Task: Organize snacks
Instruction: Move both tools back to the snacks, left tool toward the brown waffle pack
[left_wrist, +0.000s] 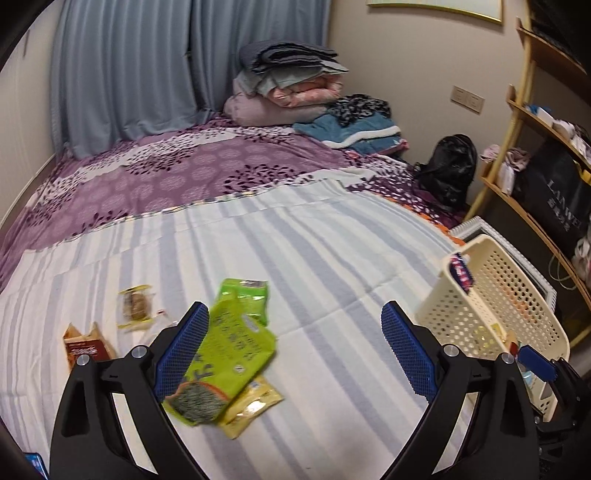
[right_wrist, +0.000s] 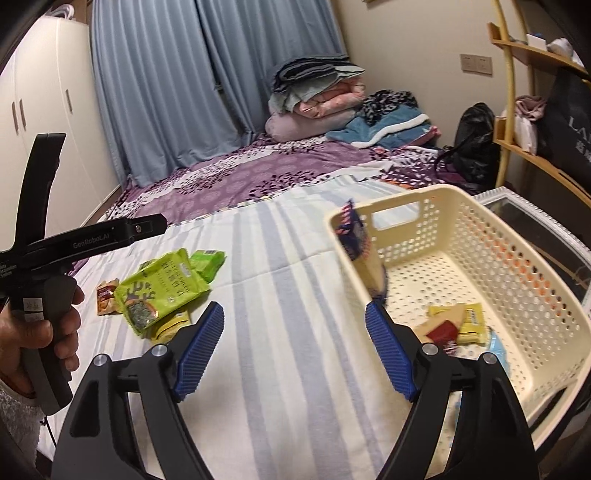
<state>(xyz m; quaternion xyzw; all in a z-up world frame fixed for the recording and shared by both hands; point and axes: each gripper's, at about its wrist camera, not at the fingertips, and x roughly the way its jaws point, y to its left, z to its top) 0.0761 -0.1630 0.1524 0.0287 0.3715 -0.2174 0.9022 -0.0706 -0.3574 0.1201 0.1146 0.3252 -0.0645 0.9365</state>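
Note:
A cream perforated basket (right_wrist: 480, 236) stands at the bed's right edge; it also shows in the left wrist view (left_wrist: 491, 295). A blurred blue-and-white snack pack (right_wrist: 360, 254) is against its near-left wall, also seen in the left wrist view (left_wrist: 461, 271). Yellow and red packets (right_wrist: 456, 323) lie on the basket floor. On the striped sheet lie a large green bag (left_wrist: 225, 354), a smaller green pack (left_wrist: 247, 295), a yellow packet (left_wrist: 251, 406), a brown packet (left_wrist: 85, 345) and a clear-wrapped pastry (left_wrist: 136, 306). My left gripper (left_wrist: 295, 350) is open beside the green bag. My right gripper (right_wrist: 295, 350) is open and empty at the basket's left wall.
Folded blankets and clothes (left_wrist: 291, 85) are piled at the bed's far end. A black bag (left_wrist: 448, 170) and a wooden shelf unit (left_wrist: 535, 122) stand to the right. A white wardrobe (right_wrist: 44, 110) and blue curtains (right_wrist: 184, 81) are at the left and back.

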